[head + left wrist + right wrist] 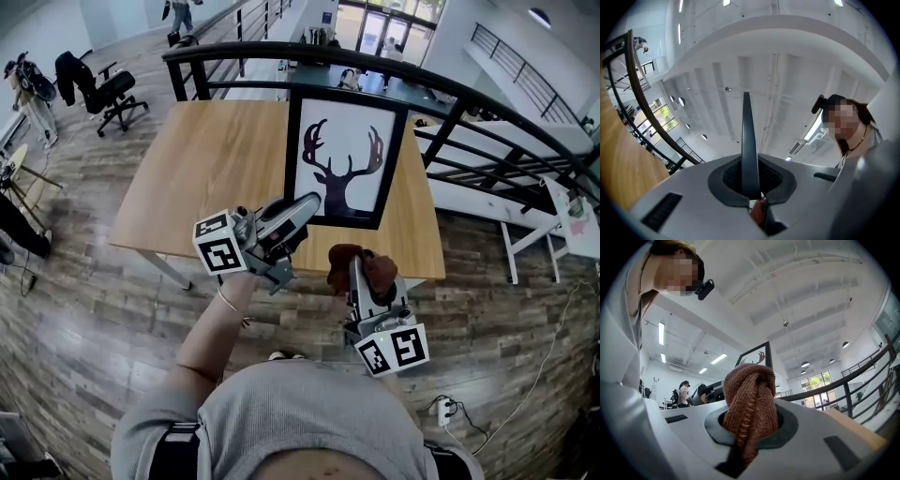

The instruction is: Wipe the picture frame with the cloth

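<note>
The picture frame [343, 155], black-rimmed with a dark antlered deer head on white, is held upright over the wooden table [206, 169]. My left gripper [302, 214] is shut on its lower left edge. In the left gripper view the frame's edge [746, 140] shows as a thin dark blade rising between the jaws. To the right and nearer to me, my right gripper [361, 274] is shut on a bunched brown cloth [373, 265]. The cloth [750, 404] bulges out of the jaws in the right gripper view, apart from the frame [754, 357] behind it.
A black metal railing [281, 54] curves round the far side of the table. A black office chair [111, 94] stands at the far left on the wood floor. A white folding table [553, 234] is at the right, and a power strip with cable [441, 408] lies on the floor.
</note>
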### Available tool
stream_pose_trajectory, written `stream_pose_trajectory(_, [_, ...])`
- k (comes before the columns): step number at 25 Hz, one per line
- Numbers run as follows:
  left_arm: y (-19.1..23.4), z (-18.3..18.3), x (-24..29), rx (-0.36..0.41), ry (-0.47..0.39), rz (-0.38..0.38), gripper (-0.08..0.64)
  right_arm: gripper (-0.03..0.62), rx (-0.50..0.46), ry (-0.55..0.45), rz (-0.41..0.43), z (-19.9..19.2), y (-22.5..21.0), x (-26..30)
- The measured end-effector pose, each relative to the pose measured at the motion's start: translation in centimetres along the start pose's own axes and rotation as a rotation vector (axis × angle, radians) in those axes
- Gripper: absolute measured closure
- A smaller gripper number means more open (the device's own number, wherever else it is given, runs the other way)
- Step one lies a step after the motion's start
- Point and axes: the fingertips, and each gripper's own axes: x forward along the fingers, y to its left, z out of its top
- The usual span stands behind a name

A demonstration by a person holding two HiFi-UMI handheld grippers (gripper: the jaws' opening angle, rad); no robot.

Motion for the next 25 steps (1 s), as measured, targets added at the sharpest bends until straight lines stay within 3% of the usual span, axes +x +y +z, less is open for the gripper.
stream_pose_trajectory(5, [-1.1, 0.0, 0.3, 0.031, 0.01, -0.011, 0.54, 0.547, -0.011, -0.049, 0.037, 2.7, 1.0, -0.1])
stream_pose_trajectory(11, [-1.5, 0.5, -0.9, -0.023, -0.065, -0.015, 0.54, 0.546, -0.079, -0.229, 0.164, 10.7, 4.0, 0.4])
stream_pose_trajectory(17, [-2.5, -0.1, -0.8, 0.002, -0.039, 0.001, 0.54, 0.547, -0.328, -0.403, 0.241, 19.8, 6.7, 2.7])
stream_pose_trajectory(25, [-5.1, -1.8, -0.4, 0.059, 0.007, -0.02, 0.54, 0.546, -0.544, -0.425, 0.206, 24.0, 9.3, 7.2])
